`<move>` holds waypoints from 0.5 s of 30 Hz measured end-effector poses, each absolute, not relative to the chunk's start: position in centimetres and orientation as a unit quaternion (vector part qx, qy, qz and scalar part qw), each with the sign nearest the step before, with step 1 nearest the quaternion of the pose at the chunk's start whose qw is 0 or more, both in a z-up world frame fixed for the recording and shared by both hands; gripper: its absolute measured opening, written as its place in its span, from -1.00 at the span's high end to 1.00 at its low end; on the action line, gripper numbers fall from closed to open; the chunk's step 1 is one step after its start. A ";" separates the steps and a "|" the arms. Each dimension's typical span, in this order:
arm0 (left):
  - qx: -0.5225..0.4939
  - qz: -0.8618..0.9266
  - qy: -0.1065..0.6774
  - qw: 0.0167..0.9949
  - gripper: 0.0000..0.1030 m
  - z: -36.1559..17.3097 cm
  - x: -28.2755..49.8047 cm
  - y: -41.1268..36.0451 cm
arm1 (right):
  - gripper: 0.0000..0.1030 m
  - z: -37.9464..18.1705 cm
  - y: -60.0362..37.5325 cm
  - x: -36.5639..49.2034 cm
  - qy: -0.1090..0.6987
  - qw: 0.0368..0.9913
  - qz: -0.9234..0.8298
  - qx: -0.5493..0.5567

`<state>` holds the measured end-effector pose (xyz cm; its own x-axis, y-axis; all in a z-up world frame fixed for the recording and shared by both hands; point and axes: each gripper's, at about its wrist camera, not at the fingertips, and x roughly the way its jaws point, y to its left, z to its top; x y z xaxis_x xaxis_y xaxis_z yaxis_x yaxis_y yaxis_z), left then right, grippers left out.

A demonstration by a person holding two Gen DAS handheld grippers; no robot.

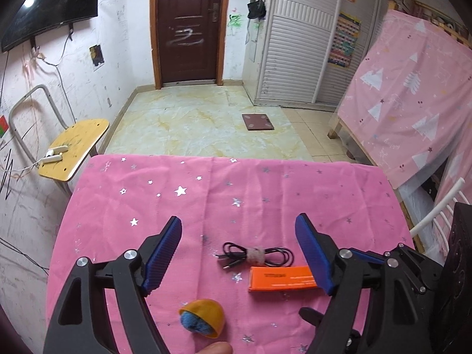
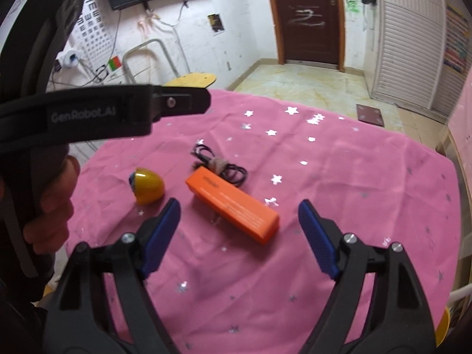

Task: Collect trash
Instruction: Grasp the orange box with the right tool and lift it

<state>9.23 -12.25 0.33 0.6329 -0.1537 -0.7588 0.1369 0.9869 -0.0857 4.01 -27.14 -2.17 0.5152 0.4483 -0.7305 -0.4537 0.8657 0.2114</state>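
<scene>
On the pink star-print tablecloth [image 1: 236, 183] lie an orange box [image 1: 280, 278], a coiled black cable [image 1: 256, 255] bound with a tan strap, and a yellow half shell [image 1: 203, 315] with a blue fuzzy ball in it. My left gripper [image 1: 237, 218] hovers open above the cable, nothing between its blue pads. In the right wrist view the orange box [image 2: 233, 205] sits in the gap of my open right gripper [image 2: 239, 203], untouched. The cable [image 2: 221, 166] lies just beyond the box and the yellow shell [image 2: 147, 187] to its left. A hand [image 2: 53, 206] holds the left tool.
A yellow-seated chair [image 1: 76, 144] stands off the table's far left corner. Beyond the table are tiled floor with a brown scale [image 1: 257, 121], a dark door [image 1: 188, 26] and a white wardrobe [image 1: 301, 44]. A bed under a pink sheet [image 1: 413, 103] is to the right.
</scene>
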 end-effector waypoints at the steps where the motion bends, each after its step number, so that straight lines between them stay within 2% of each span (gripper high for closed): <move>1: -0.011 -0.078 0.421 0.903 -0.40 0.3 9.4 -12.1 | -0.53 -2.3 -26.7 4.2 0.422 0.868 0.262 -0.007; 8: -0.019 -0.064 0.426 0.902 -0.40 -0.1 10.0 -10.8 | -0.52 -3.0 -25.0 5.1 0.439 0.858 0.265 -0.039; 9: -0.019 -0.062 0.426 0.902 -0.40 -0.2 10.1 -10.6 | -0.46 -3.1 -24.9 5.1 0.440 0.857 0.263 -0.043; 10: -0.020 -0.061 0.427 0.902 -0.41 -0.3 10.1 -10.5 | -0.29 -3.2 -24.5 5.1 0.443 0.856 0.260 -0.052; 12: -0.022 -0.060 0.428 0.901 -0.40 -0.4 10.2 -10.4 | -0.15 -3.5 -24.2 5.1 0.447 0.854 0.258 -0.064; 13: -0.022 -0.060 0.429 0.901 -0.41 -0.5 10.3 -10.4 | 0.01 -3.6 -24.0 5.0 0.449 0.853 0.258 -0.069; 15: -0.023 -0.060 0.430 0.901 -0.41 -0.6 10.4 -10.2 | 0.17 -3.7 -23.8 5.0 0.451 0.851 0.256 -0.076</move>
<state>10.39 -10.24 -0.60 0.6234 -0.1275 -0.7715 0.0877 0.9918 -0.0930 4.95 -23.82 -3.71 0.4613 0.3675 -0.8075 -0.5046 0.8573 0.1019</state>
